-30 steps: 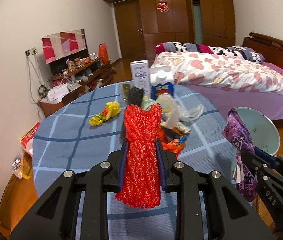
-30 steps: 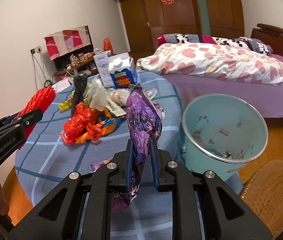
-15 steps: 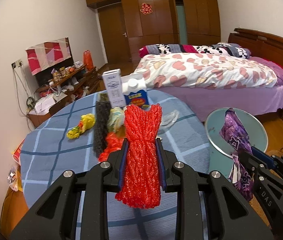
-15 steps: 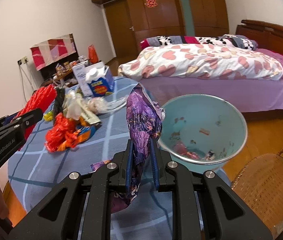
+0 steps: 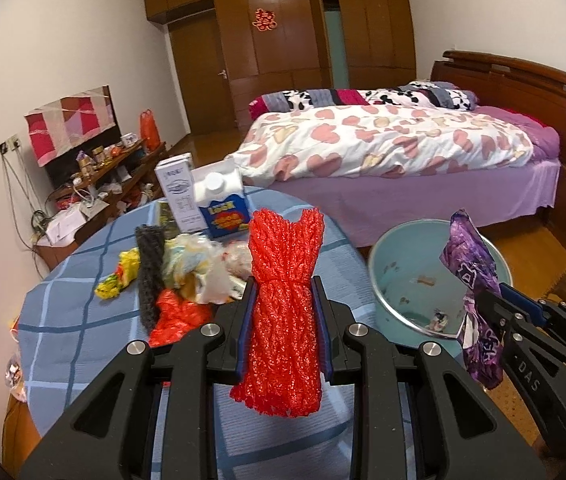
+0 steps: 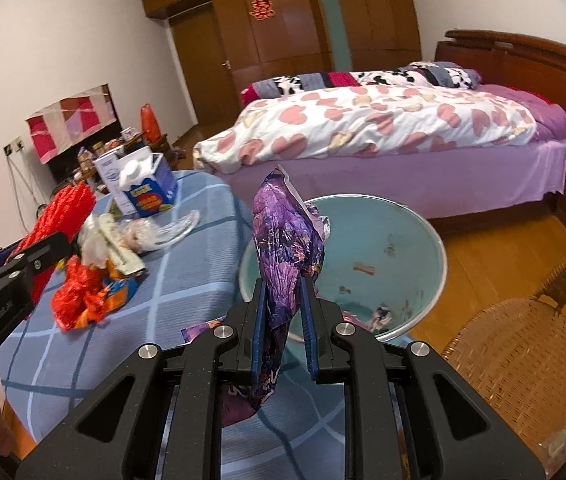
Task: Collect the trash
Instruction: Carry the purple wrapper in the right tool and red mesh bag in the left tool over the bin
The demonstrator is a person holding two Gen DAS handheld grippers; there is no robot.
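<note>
- Left tongs (image 5: 283, 320): clamped tight on a red foam net sleeve (image 5: 283, 280), held upright w/ its long axis running up and down, both ends poking out past the pads.
- Right tongs (image 6: 285, 320): pinched shut on a crumpled purple wrapper (image 6: 283, 240), also upright, top end standing above the pads, tail hanging below.
- Target: pale teal bin (image 6: 403, 240) on the floor, just beside the counter (image 6: 187, 272) edge, mouth tilted toward the cameras, a few scraps inside.
- Key relation: from the right tongs the bin mouth lies straight ahead and below; wrapper appears already in line w/ the opening. From the left tongs the bin (image 5: 395, 276) sits ahead and off to the right, so the right hand is nearer.
- Judgement: wrapper likely drops first; the net sleeve needs a shift rightward before release.
- More trash remains on the counter: red bag (image 6: 79, 296), clear plastic, cartons.
</note>
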